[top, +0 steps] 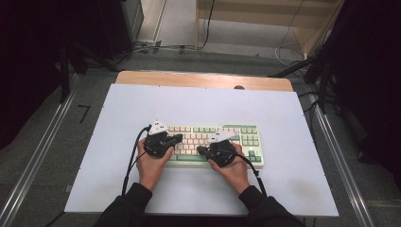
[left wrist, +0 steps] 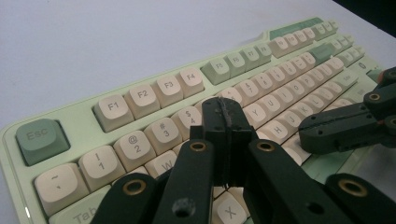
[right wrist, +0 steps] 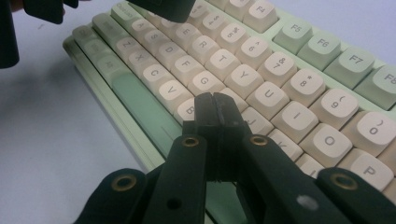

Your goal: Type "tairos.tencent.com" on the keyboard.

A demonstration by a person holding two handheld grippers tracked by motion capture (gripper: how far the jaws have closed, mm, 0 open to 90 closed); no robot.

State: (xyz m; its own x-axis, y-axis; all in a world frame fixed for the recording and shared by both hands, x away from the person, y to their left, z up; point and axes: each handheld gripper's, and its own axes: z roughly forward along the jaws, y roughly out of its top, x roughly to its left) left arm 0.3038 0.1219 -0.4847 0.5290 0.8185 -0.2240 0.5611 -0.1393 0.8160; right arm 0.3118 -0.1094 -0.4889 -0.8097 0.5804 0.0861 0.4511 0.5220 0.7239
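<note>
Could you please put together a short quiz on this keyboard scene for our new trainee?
1. True or false: the left gripper has its black fingers pressed together over the pale green and cream mechanical keyboard.
2. Which surface carries the keyboard? A) a white rectangular mat B) a bare metal tray C) a red cloth
3. Fill in: in the left gripper view, the dark green key at the keyboard's near corner reads ____.

Key:
1. True; the right gripper is closed the same way, above the letter keys.
2. A
3. Esc
</note>
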